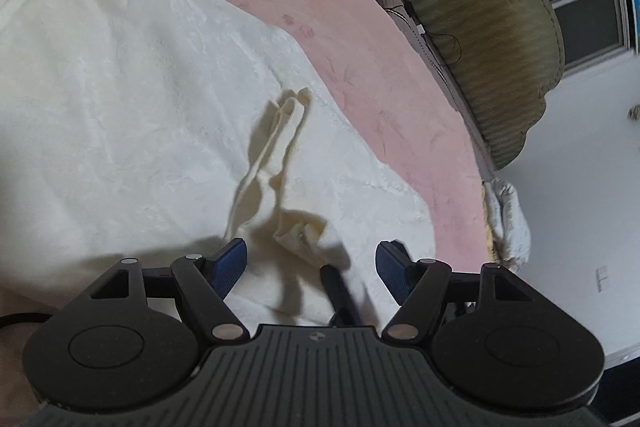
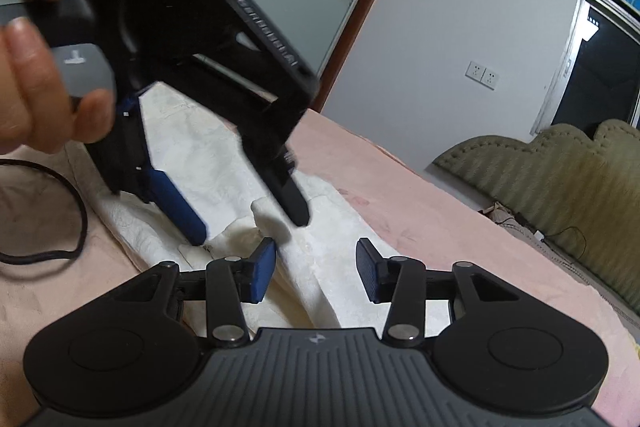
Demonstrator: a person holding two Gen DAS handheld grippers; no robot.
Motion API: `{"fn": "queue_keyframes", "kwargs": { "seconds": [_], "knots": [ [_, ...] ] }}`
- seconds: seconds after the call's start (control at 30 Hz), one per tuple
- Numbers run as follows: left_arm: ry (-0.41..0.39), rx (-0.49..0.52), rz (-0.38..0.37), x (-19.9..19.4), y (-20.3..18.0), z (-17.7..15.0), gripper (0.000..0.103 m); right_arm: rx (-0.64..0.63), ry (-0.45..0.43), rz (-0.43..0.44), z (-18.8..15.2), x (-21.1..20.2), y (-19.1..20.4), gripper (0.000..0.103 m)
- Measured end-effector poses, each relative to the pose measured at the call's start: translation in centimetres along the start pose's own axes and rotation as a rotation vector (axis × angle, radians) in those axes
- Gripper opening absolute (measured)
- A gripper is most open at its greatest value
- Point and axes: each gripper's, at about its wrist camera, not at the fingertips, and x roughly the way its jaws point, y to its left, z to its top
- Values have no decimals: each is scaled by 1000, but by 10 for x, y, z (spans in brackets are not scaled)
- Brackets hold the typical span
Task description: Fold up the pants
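Clearly spread flat on the pink fleece-covered bed [image 1: 360, 39] are the cream-white textured fabric pants [image 1: 132, 99], which cover most of the bed surface in the left wrist view and reach toward the bed's near edge. A loose cream drawstring cord [image 1: 276, 135] lies doubled on top of the fabric, and a small bunched fold of cloth [image 1: 304, 231] rises just ahead of the left hand-held gripper [image 1: 312, 263]. Its blue-padded fingers [image 1: 230, 263] stand wide apart with only flat fabric showing below the gap; neither pad presses on the cloth. A thin dark rod crosses the gap in that view, blurred. In the right wrist view the right hand-held gripper [image 2: 316, 271] hovers low over a raised ridge of the pants [image 2: 304, 279] that runs between its blue pads [image 2: 262, 275]; the pads are partly spread and stand apart from the fabric, so nothing is pinched. Ahead of it the left hand-held gripper [image 2: 252, 223] slants down from the upper left, held by a person's hand [image 2: 44, 67], its two fingertips just above or touching the cloth beside a small upright tuft; which, cannot be told through the blur. A black cable [image 2: 60, 227] loops on the bed at the left edge. Beyond the bed's far edge stands an olive-green ribbed upholstered headboard [image 2: 560, 183], against a white wall with a double socket [image 2: 484, 75].
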Motion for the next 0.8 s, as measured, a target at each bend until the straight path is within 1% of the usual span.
{"fn": "queue_keyframes", "kwargs": {
  "seconds": [0.07,0.13,0.2,0.27,0.33,0.37,0.4,0.47,0.5,0.53,0.6,0.67,0.73,0.77,0.8],
  "knots": [
    [21,-48,-25,7,1,4,72,1,1,1,-1,-3,0,43],
    [60,-90,-83,15,2,6,72,1,0,0,-2,-4,0,43],
    [91,-138,-124,23,3,7,72,6,-1,3,-2,-4,-1,43],
    [113,-164,-133,33,3,8,65,11,0,7,-3,-6,-2,44],
    [135,-198,-116,42,7,10,52,14,-2,19,-2,-8,-5,44],
    [147,-221,-117,46,10,11,47,29,12,36,-2,-10,-8,44],
    [154,-249,-115,49,15,11,41,59,3,71,-1,-14,-15,44],
    [153,-296,-131,52,26,12,38,154,-39,133,-1,-25,-34,44],
    [152,-314,-137,53,30,12,31,202,-51,136,0,-30,-44,44],
    [147,-324,-133,52,33,12,18,242,-51,118,1,-31,-53,44],
    [126,-307,-115,50,34,11,6,269,-13,63,2,-24,-66,44],
    [90,-266,-111,45,31,8,5,261,67,35,-1,-6,-73,44],
    [44,-206,-99,33,22,5,5,276,151,54,-7,13,-74,44],
    [24,-173,-89,26,17,2,5,290,162,68,-9,16,-73,44],
    [6,-133,-76,19,11,0,5,296,145,85,-8,13,-70,44]
  ]
}}
